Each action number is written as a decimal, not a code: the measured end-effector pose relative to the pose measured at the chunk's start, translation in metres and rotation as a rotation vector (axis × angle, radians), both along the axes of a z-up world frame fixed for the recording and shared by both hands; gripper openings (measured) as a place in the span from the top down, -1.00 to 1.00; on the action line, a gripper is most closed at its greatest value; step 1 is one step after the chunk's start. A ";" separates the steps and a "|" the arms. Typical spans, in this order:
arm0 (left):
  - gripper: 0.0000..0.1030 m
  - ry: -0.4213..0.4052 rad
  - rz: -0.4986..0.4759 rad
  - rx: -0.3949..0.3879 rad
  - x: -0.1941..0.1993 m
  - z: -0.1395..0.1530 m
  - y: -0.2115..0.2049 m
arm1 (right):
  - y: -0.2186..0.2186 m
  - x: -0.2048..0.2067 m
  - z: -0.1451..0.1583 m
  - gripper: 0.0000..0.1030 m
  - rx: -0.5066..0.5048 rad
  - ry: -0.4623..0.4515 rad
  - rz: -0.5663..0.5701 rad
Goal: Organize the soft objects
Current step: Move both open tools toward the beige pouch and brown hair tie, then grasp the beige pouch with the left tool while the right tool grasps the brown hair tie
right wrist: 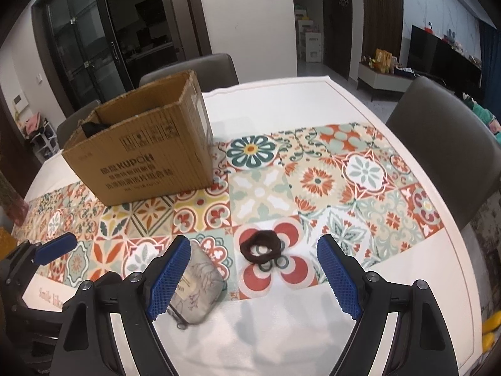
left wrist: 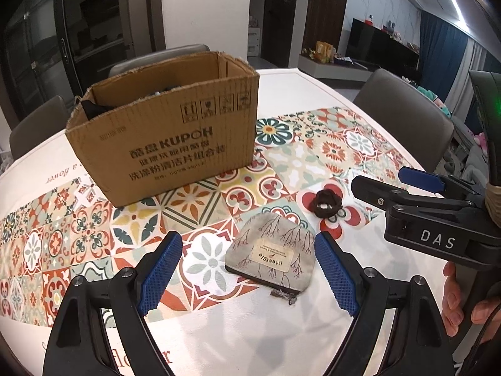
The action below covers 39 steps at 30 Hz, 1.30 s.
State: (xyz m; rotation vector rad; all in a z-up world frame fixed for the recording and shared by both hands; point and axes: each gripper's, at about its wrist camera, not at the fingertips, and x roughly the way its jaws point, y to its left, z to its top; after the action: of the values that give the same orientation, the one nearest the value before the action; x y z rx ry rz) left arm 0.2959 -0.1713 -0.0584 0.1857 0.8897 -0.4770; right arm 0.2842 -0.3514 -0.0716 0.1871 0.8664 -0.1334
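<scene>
Hovering above the near part of the table (left wrist: 313,94), the left tool (left wrist: 249,274) has its blue-padded jaws spread wide with nothing clamped; the right tool (right wrist: 253,277) hangs just beside it, its jaws likewise wide apart and empty.

Nearest lies a small grey fabric pouch (left wrist: 271,255), flat on the patterned tablecloth (right wrist: 360,172) between the left tool's fingers and close to the right-hand one, touching neither. It is printed with thin dark branch lines and carries a cream label reading "lifestyle". Its zipped straight edge faces the near side, with the zip pull trailing off the corner nearest the camera; its rounded top points away toward the far side. Its long axis runs roughly left to right along that zipped edge.

Just beyond it sits a dark brown scrunchie (right wrist: 260,246), a puckered ring lying flat on a red flower motif, between the right tool's fingers and clear of both.

Farther back, to the left, stands an open cardboard box (left wrist: 162,138) with dark cloth showing inside. Grey chairs (right wrist: 438,138) ring the table.
</scene>
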 end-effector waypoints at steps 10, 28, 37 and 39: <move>-0.64 0.035 -0.062 -0.005 0.018 -0.026 -0.002 | -0.001 0.008 -0.023 -0.63 0.001 0.035 -0.028; -0.43 0.065 -0.155 0.000 0.054 -0.069 -0.010 | -0.001 0.033 -0.070 -0.63 -0.014 0.124 -0.052; -0.29 0.091 -0.184 0.001 0.064 -0.085 -0.015 | 0.000 0.042 -0.084 -0.63 -0.037 0.129 -0.054; -0.27 0.099 -0.193 -0.010 0.064 -0.087 -0.016 | 0.000 0.043 -0.087 -0.62 -0.039 0.133 -0.052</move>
State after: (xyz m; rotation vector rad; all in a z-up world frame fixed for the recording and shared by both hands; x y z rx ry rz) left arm 0.3594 -0.1876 -0.1456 0.2420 0.9710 -0.6750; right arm 0.3273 -0.3512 -0.1589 0.1657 0.9914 -0.2128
